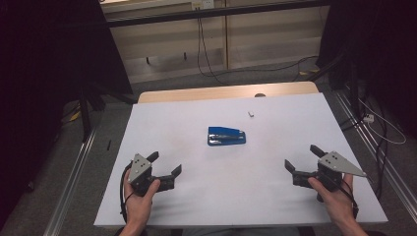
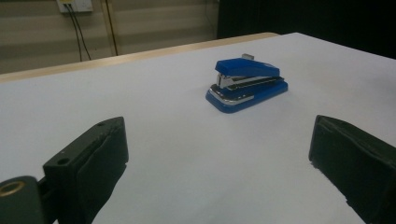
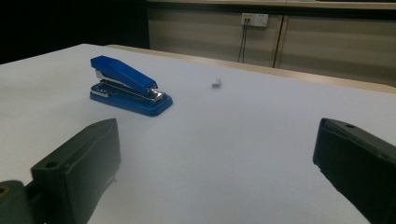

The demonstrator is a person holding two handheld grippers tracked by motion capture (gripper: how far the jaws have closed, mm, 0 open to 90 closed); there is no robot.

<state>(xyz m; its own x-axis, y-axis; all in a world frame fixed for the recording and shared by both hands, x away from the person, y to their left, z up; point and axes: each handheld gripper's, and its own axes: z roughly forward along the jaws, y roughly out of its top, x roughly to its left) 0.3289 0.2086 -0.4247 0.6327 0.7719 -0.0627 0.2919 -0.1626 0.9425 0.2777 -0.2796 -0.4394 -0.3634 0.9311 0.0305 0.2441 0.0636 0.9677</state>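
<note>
Hands rest low on the table (image 1: 162,113), left gripper (image 1: 164,163) at seven o'clock and right gripper (image 1: 302,158) at five, both empty with jaws spread, aimed at the central blue stapler (image 1: 226,135).

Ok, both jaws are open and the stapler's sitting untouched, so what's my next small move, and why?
Probably ease the left gripper forward toward the blue stapler. Its jaws stand open and empty, the stapler lies apart from both grippers mid-table, and in the left gripper view it already sits between the jaws' line of sight.
</note>
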